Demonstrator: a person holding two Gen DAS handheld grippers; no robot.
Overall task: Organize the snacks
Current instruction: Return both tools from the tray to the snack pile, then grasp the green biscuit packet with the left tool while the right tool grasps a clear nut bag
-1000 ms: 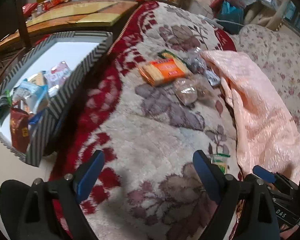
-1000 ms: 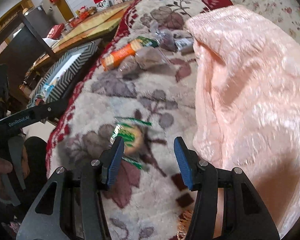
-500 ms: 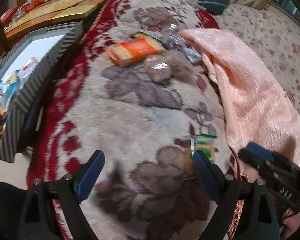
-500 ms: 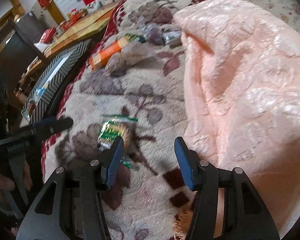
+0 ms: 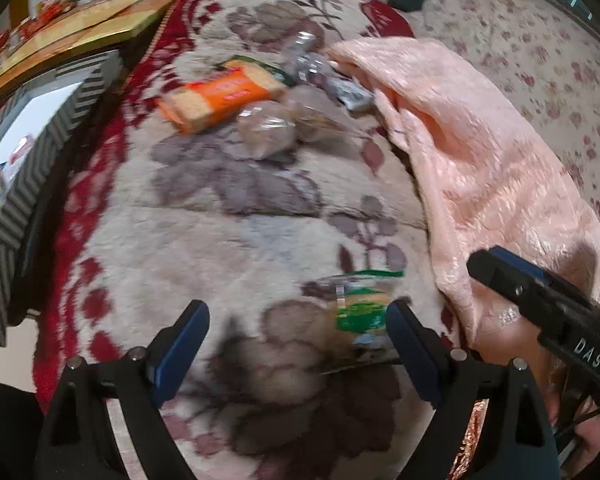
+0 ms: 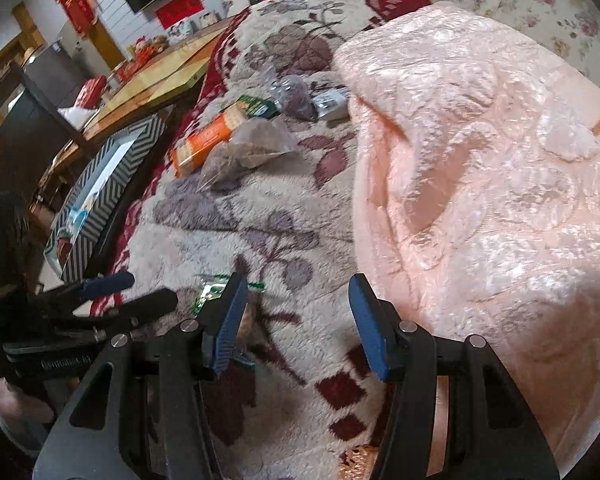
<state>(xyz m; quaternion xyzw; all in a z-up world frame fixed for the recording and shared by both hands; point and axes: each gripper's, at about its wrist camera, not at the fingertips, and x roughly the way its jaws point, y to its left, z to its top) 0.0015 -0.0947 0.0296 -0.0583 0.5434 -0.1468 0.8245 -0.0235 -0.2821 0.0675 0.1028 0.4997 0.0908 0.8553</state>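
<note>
Cream blanket [image 5: 228, 248] with mauve flowers and red border, peach quilt [image 5: 480, 152], orange packet [image 5: 220, 100], chevron-striped box [image 6: 112, 184]

- Right gripper [image 5: 540, 292], seen from the left wrist view: white letters "DAS" on its black body; nothing further legible.
- Left gripper [image 6: 108, 300], seen from the right wrist view: a white printed word on its black body, too blurred to read with certainty.
- Orange snack pack [image 5: 220, 98]: printing present on the wrapper, motion-blurred, not legible.
- Green snack packet [image 5: 360, 308]: printing present, not legible.
- Red wall hangings [image 6: 178, 6]: any characters too small to make out.
</note>
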